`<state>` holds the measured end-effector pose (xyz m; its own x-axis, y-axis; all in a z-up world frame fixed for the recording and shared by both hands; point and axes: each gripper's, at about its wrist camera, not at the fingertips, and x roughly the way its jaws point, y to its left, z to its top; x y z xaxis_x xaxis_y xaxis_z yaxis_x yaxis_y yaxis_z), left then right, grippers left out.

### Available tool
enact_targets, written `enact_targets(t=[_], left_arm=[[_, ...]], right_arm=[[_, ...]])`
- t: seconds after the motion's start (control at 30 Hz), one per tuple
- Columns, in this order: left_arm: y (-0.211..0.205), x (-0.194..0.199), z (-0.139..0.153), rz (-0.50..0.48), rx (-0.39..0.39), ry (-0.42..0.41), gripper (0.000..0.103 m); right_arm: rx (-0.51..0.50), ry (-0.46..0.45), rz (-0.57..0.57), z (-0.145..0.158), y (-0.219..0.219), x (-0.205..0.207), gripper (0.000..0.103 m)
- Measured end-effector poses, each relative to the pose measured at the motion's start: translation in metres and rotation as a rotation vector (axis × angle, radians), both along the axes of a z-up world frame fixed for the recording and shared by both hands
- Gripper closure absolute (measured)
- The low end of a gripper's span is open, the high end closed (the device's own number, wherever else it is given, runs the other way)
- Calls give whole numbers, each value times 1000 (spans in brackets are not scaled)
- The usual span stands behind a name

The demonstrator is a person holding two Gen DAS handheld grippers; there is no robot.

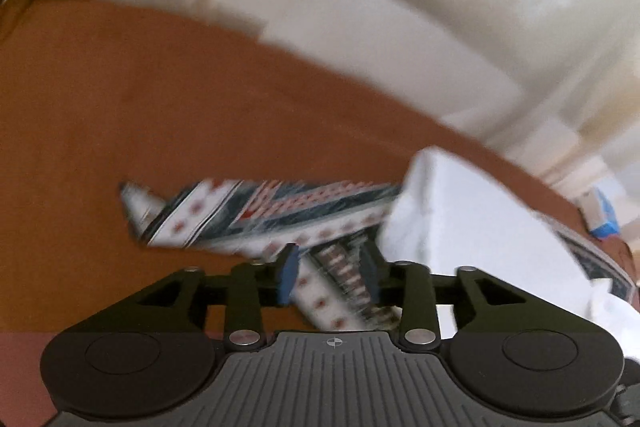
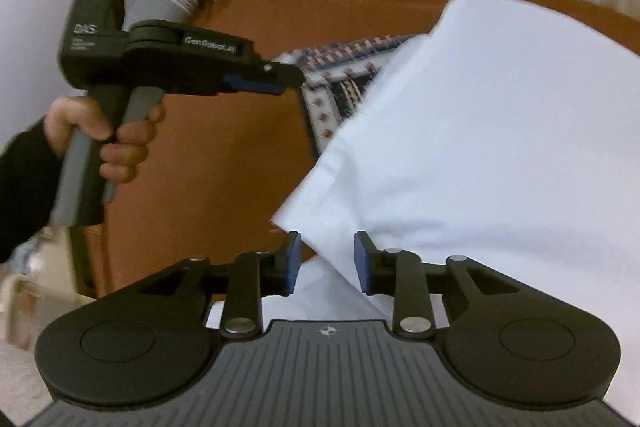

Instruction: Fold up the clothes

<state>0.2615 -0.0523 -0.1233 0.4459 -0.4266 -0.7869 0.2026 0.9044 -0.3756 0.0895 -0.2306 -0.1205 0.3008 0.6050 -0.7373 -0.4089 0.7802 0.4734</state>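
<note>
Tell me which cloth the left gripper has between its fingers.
The patterned cloth, red and blue print; the left gripper straddles it. The plain white cloth is at the right gripper.

Both fisheye views sit low and close behind their own claws, looking forward over the brown counter (image 1: 120, 107). They share the patterned cloth (image 1: 280, 211) and white garment (image 2: 480, 127). The right view shows the left claw (image 2: 290, 79) at its upper left.

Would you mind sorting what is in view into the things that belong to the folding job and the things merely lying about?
Part of the job:
- patterned cloth
- white garment
- left gripper
- right gripper
- orange table, the work surface

Just lying about:
- blue-and-white item at the table's far edge, too blurred to identify
- white cabinetry behind
</note>
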Motion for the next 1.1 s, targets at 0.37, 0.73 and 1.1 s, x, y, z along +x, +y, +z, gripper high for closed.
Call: enact_targets(t=[0.37, 0.73, 1.1], left_arm=[[-126, 61, -18, -64, 46, 20, 32], [-134, 73, -35, -48, 12, 113, 37], [-129, 78, -45, -68, -25, 174, 39]], right_arm=[[-271, -226, -393, 80, -207, -66, 48], [-568, -120, -415, 31, -361, -79, 34], [-393, 57, -144, -14, -389, -8, 33]])
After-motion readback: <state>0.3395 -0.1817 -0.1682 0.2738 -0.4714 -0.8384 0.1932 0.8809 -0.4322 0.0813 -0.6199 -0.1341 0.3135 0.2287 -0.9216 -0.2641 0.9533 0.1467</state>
